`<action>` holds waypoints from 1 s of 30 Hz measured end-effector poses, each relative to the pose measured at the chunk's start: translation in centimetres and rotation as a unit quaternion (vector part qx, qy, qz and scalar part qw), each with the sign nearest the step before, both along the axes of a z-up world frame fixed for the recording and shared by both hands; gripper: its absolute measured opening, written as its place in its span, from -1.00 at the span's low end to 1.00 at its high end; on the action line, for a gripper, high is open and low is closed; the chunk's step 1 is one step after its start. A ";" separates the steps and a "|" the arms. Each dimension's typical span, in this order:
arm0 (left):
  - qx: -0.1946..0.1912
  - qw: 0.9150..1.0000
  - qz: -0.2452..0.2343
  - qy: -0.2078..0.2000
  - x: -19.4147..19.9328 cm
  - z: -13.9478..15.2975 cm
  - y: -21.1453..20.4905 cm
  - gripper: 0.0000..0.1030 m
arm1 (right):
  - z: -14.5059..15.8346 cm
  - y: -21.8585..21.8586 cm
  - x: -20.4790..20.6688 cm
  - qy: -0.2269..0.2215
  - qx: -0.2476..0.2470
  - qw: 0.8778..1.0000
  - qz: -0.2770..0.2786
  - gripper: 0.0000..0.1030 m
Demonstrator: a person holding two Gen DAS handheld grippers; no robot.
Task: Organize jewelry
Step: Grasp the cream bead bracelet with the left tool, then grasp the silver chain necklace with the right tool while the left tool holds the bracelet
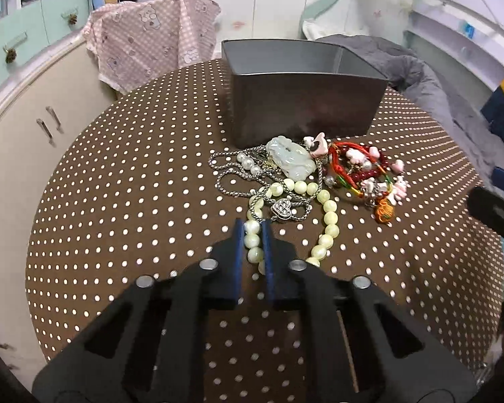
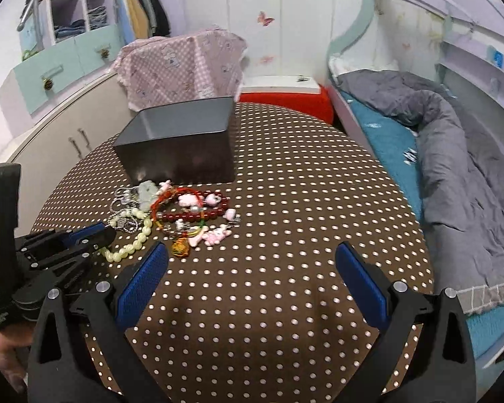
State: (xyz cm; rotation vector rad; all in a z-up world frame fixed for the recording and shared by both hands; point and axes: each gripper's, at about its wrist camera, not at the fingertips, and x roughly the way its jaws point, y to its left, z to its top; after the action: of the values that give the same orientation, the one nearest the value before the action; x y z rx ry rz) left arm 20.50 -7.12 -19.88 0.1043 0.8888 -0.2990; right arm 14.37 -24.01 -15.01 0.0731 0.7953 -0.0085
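A pile of jewelry lies on the brown dotted table in front of a dark grey box. It holds a cream bead necklace, a silver chain, a pale jade pendant and red and pink bracelets. My left gripper is shut on the cream bead necklace at its near left end. It also shows in the right wrist view. My right gripper is open and empty, to the right of the pile, above bare table.
The grey box stands open behind the pile. A cabinet with a pink checked cloth is at the left. A bed with a grey duvet runs along the right. A red box sits beyond the table.
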 end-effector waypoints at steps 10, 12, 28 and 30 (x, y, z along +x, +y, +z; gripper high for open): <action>-0.017 0.999 -0.010 -0.031 -2.4 2.7 3.4 -0.82 | -0.7 4.1 3.4 0.013 0.002 0.994 0.105 0.31; -0.017 0.999 -0.015 -0.038 -2.4 3.4 3.5 -0.82 | -0.8 4.9 4.0 0.015 -0.003 0.993 0.119 0.19; -0.031 0.993 -0.047 -0.100 -2.2 9.1 4.5 -0.82 | -0.3 4.3 5.4 0.017 0.016 0.986 0.164 -0.96; -0.043 0.992 -0.053 -0.109 -2.0 10.1 4.8 -0.82 | 1.1 3.1 5.2 0.006 0.037 0.986 0.161 -0.96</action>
State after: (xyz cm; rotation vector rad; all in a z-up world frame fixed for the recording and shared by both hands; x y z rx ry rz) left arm 18.52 -2.36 -9.77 0.1024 0.6548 -0.4155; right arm 19.55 -20.94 -13.88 0.0140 0.8120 0.3265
